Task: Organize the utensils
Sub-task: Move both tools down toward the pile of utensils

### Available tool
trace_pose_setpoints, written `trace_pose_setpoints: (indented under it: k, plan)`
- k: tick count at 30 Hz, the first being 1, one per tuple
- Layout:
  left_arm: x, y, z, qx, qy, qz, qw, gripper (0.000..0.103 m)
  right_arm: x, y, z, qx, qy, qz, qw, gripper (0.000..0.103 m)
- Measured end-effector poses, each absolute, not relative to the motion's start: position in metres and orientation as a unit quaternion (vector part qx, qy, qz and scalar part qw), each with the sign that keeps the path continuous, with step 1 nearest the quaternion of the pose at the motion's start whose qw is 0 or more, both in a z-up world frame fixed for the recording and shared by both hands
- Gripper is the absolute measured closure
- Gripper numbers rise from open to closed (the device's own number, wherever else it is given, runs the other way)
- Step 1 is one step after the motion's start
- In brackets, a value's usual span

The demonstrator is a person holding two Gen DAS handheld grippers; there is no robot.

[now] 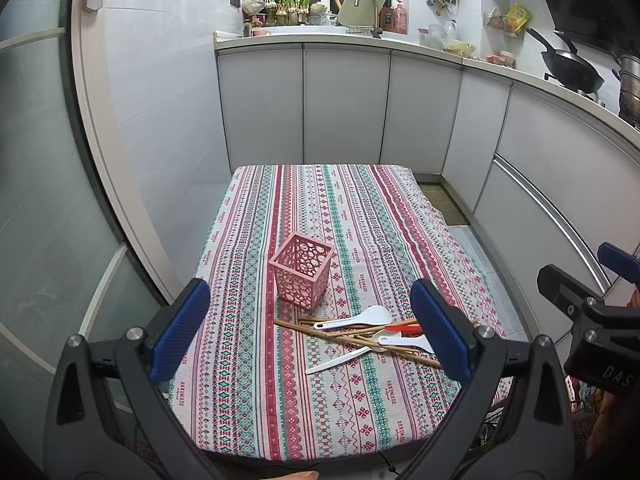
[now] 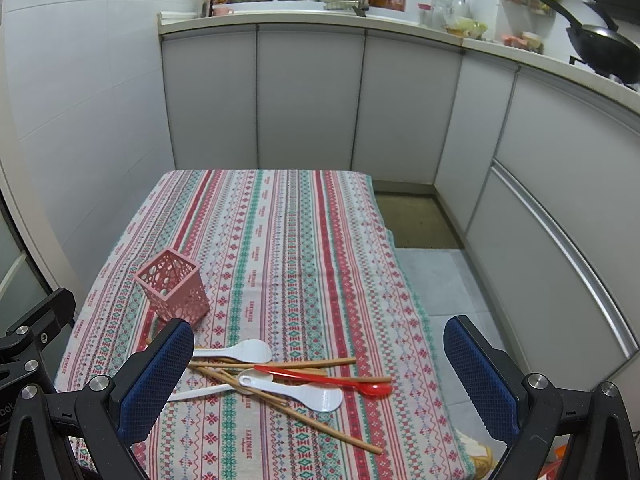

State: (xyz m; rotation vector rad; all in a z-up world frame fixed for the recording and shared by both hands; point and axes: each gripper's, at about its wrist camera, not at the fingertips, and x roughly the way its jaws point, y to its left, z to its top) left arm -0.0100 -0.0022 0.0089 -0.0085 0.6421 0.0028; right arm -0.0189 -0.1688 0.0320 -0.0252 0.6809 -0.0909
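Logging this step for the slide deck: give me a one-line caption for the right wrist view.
Open right gripper hovers above jumbled chopsticks and spoons beside an empty pink holder.

"HANDMADE" repeated along the tablecloth [image 2: 256, 258] stripes

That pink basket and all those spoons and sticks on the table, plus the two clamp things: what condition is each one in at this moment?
pink basket: upright, empty as far as visible
chopsticks: lying loose, crisscrossed in a pile
white spoons: lying flat in the pile
red spoon: lying flat across the chopsticks
left gripper: open, holding nothing
right gripper: open, holding nothing
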Motion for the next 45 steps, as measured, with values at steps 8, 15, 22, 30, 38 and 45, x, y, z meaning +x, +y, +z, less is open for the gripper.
trace_pose_setpoints:
  k: [8,15,22,30,38,45]
  plan:
    - [-0.010,-0.003,0.010,-0.004,0.315,0.002,0.949,0.003,-0.019,-0.169,0.033,-0.013,0.334,-0.045,0.941,0.000]
    - [-0.009,-0.002,0.010,-0.005,0.316,0.000,0.949,0.003,-0.019,-0.169,0.033,-0.013,0.335,-0.046,0.941,0.000]
    - [0.000,-0.005,0.004,-0.003,0.322,-0.006,0.947,0.003,-0.013,-0.174,0.031,-0.021,0.344,-0.057,0.937,0.000]
    - [0.030,-0.006,-0.019,0.007,0.365,-0.049,0.930,0.003,0.017,-0.196,0.007,-0.028,0.398,-0.071,0.914,0.000]
    - [0.067,-0.015,-0.053,0.073,0.410,-0.074,0.906,0.003,0.058,-0.232,-0.044,0.006,0.485,-0.046,0.873,0.001]
    - [0.096,-0.012,-0.098,0.069,0.481,-0.119,0.866,0.003,0.081,-0.247,-0.100,0.061,0.549,0.005,0.834,0.007]
